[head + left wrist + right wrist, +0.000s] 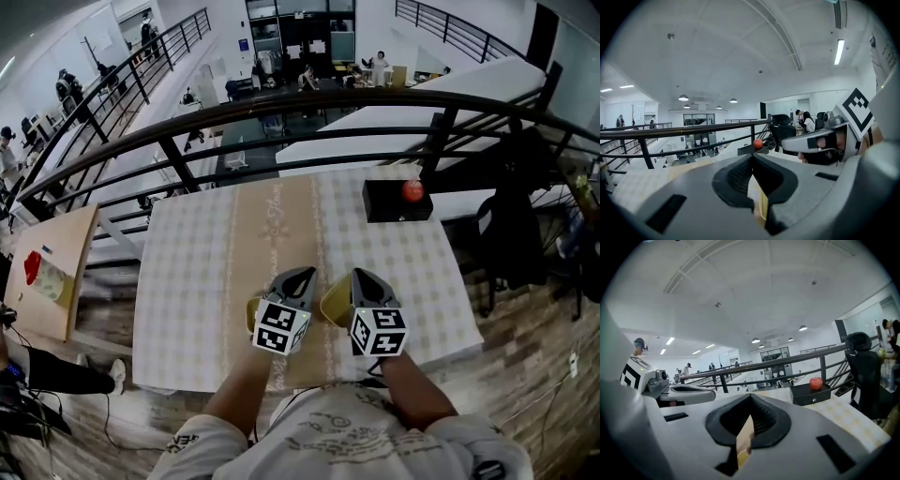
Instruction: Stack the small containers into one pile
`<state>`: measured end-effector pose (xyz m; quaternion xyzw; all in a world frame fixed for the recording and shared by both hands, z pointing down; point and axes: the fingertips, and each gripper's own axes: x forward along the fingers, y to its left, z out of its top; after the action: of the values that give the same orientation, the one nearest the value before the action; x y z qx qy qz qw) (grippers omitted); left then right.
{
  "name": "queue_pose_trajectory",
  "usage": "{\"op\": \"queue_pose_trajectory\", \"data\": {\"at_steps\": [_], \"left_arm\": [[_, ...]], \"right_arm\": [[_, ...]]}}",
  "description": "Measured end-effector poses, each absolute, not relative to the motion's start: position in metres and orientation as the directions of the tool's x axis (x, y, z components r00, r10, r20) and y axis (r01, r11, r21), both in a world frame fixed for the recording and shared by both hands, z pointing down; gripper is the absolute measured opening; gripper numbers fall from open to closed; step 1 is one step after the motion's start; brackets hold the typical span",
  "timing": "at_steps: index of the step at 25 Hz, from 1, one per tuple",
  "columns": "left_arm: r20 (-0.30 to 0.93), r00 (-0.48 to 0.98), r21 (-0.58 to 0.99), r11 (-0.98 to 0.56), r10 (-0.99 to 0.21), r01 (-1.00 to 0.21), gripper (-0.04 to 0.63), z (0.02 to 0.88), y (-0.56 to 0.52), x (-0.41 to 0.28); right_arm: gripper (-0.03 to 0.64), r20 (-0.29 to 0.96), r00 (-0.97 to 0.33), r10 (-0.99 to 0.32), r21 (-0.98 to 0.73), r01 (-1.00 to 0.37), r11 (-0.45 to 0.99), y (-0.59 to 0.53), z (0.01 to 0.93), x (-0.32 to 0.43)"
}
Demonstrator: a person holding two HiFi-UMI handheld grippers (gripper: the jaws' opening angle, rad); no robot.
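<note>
Two yellow cups pinched side by side at the near edge of the table (187,281)

The left gripper (301,276) is clamped on the thin wall of the left cup (251,315), and the right gripper (362,276) likewise nips the rim of the right cup (335,302), which sits between the two grippers. The cups are apart, not stacked, and what is inside them cannot be made out. Well beyond them, an apple (412,191) sits on a black box (386,206).

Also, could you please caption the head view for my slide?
Left gripper grips the left yellow container, right gripper the right yellow container, at a checked table.
</note>
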<state>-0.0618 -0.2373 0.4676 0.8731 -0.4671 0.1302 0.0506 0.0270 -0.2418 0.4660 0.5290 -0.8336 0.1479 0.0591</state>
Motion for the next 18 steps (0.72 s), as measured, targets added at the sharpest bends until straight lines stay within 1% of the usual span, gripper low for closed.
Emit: {"op": "queue_pose_trajectory", "data": {"at_steps": [10,13,18], "left_arm": [[0.395,0.554,-0.007,-0.605,-0.733,-0.796,0.008,0.514,-0.250,-0.023],[0.466,0.550,-0.010,-0.626,-0.693,-0.780,0.011,0.539,-0.256,-0.008],[0.618,0.505,-0.050,-0.671,-0.603,-0.740,0.049,0.597,-0.262,0.014]], "right_arm": [[0.000,0.317,-0.350,-0.881,-0.191,-0.934,0.302,-0.242,0.495,0.073],[0.000,0.338,-0.321,-0.885,-0.198,-0.943,0.267,-0.243,0.505,0.090],[0.001,0.368,-0.279,-0.887,-0.213,-0.954,0.211,-0.244,0.519,0.118]]}}
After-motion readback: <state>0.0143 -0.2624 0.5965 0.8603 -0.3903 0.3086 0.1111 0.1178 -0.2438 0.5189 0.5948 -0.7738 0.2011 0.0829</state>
